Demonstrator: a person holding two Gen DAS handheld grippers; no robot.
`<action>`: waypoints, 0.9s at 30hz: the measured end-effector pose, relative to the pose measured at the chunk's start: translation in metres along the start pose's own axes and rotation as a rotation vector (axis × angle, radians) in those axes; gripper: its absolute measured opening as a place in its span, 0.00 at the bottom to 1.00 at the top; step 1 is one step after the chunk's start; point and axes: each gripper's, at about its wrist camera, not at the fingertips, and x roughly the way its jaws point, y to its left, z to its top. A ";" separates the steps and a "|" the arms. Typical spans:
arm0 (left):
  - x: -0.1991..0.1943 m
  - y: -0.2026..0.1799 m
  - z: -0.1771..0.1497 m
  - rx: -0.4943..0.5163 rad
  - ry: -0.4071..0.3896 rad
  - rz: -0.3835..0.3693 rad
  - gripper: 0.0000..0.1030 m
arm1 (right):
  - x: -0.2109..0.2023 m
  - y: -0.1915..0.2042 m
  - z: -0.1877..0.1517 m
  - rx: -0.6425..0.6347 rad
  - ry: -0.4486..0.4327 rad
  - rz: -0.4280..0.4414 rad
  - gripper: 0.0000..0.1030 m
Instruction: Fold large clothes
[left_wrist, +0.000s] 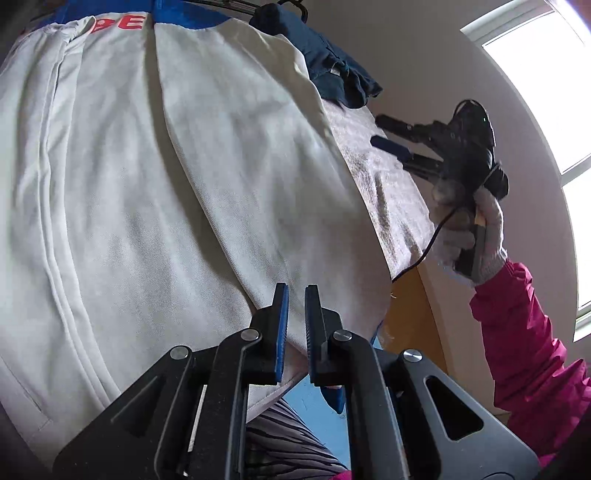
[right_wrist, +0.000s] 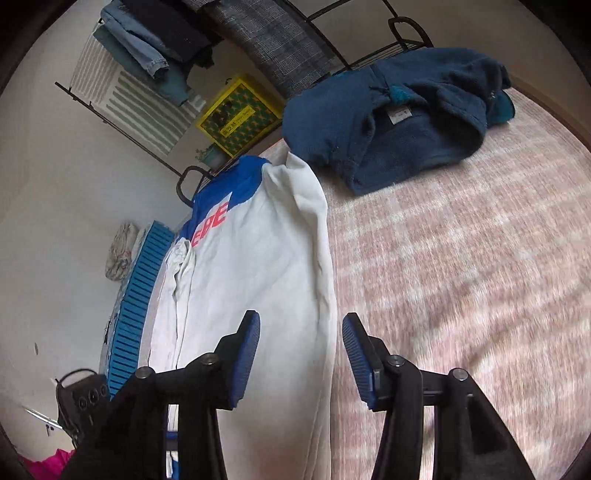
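Left wrist view: white sweatshirt (left_wrist: 177, 192) with a blue yoke and red lettering is lying spread flat over the pinkish bedspread (left_wrist: 384, 177), filling most of the frame. Left tongs (left_wrist: 296, 334) are sitting at its near hem, clenched nearly together and pinching the white fabric edge between the blue pads. The tongs are pointing steeply down along the garment.

Right tongs (left_wrist: 380, 129) are hovering off the sweatshirt's right edge, above the bedspread, gripped by a hand in a pale glove (left_wrist: 476, 236) with a magenta sleeve (left_wrist: 532, 362) trailing back toward the camera; a black cable is hanging from the handle.

Right wrist view: right tongs (right_wrist: 301, 349) are standing released, pads well apart, nothing between them; the sweatshirt's (right_wrist: 258, 280) long folded side is running underneath the gap, not touched as far as can be told.

A dark blue fleece (right_wrist: 399, 122) is lying bunched at the far end of the bedspread (right_wrist: 461, 277), apart from the sweatshirt. Beyond it a black metal rack (right_wrist: 332, 37) is carrying a grey checked cloth and jeans (right_wrist: 144, 48). A yellow box (right_wrist: 238, 114) is standing by the wall, and a blue slatted crate (right_wrist: 138, 306) is sitting beside the bed.
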 end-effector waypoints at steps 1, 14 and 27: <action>-0.006 0.001 0.000 -0.007 -0.008 -0.006 0.05 | -0.007 -0.004 -0.016 0.015 0.010 0.005 0.51; -0.055 0.026 -0.016 -0.084 -0.077 0.015 0.05 | -0.020 -0.027 -0.136 0.138 0.071 0.122 0.51; 0.043 -0.007 -0.022 0.006 0.056 0.006 0.05 | -0.027 0.000 -0.149 0.136 0.106 0.222 0.12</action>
